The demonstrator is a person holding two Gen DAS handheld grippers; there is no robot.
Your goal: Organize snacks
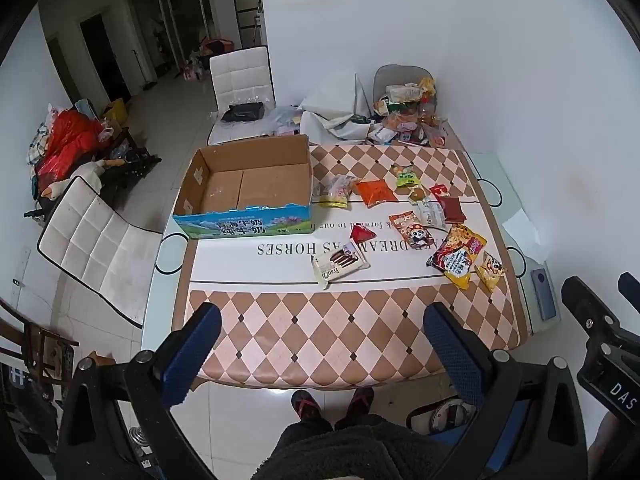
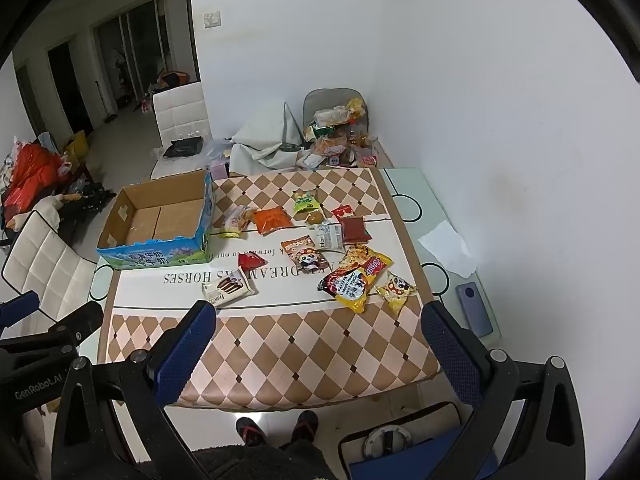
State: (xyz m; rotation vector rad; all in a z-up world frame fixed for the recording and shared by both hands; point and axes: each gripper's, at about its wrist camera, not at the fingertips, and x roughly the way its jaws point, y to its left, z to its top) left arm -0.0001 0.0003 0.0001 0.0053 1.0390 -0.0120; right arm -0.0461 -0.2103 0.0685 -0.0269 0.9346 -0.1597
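An empty cardboard box (image 1: 244, 190) (image 2: 160, 220) with a blue printed front stands on the table's far left. Several snack packets lie scattered to its right: a white chocolate-stick pack (image 1: 339, 265) (image 2: 228, 287), a red triangular packet (image 1: 362, 234), an orange packet (image 1: 376, 192) (image 2: 272, 219), a panda packet (image 1: 412, 229) (image 2: 306, 257), a big yellow-red bag (image 1: 458, 256) (image 2: 354, 276). My left gripper (image 1: 324, 354) hangs open above the table's near edge, nothing between its blue pads. My right gripper (image 2: 320, 354) is likewise open and empty over the near edge.
The checkered tablecloth (image 1: 340, 328) covers the table. A phone (image 2: 474, 308) and a white paper (image 2: 448, 246) lie on the glass strip at the right. White chairs (image 1: 96, 240) stand left and behind; a cluttered pile (image 1: 408, 116) sits at the far end. The person's feet (image 1: 332, 402) show below.
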